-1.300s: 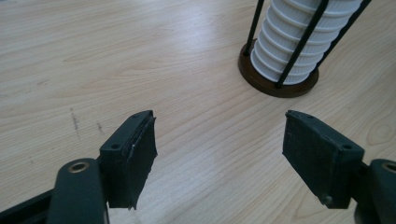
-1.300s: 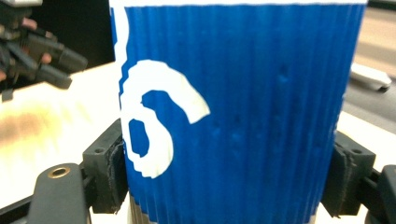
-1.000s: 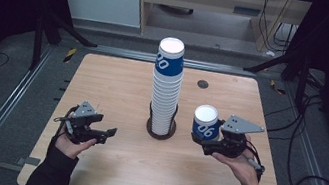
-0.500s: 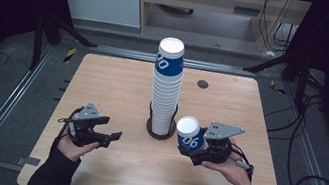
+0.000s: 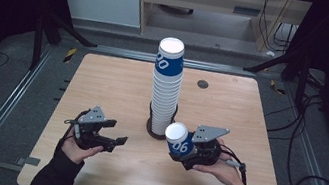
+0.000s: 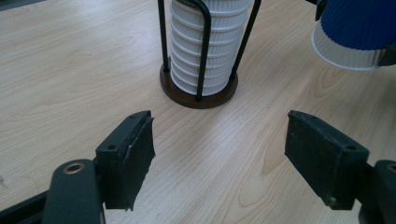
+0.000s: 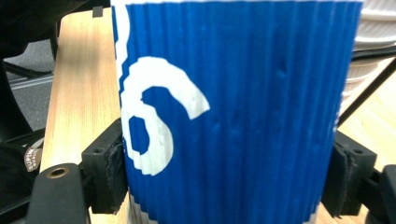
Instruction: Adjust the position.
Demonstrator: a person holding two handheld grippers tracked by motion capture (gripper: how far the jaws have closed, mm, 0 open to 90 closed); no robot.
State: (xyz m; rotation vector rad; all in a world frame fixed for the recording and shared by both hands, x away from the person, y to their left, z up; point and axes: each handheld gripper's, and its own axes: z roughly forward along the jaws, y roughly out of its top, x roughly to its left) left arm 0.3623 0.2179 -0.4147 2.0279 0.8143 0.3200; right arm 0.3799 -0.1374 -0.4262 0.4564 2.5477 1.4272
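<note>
Right gripper (image 5: 183, 152) clamps blue cup (image 5: 178, 139) near cup stack (image 5: 165, 90); left gripper (image 5: 115, 133) jaws just opening, nothing between them.

You can read white digits on the blue sleeve of the held cup (image 5: 178, 140): "06" in the high view, a large "6" in the right gripper view (image 7: 159, 126). The top cup (image 5: 170, 60) of the stack shows "20", partly turned away.

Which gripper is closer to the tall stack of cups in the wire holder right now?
Right. The right gripper, shut on a blue paper cup, sits just beside the cup stack near its base. The left gripper, open, is farther out on the other side.
</note>
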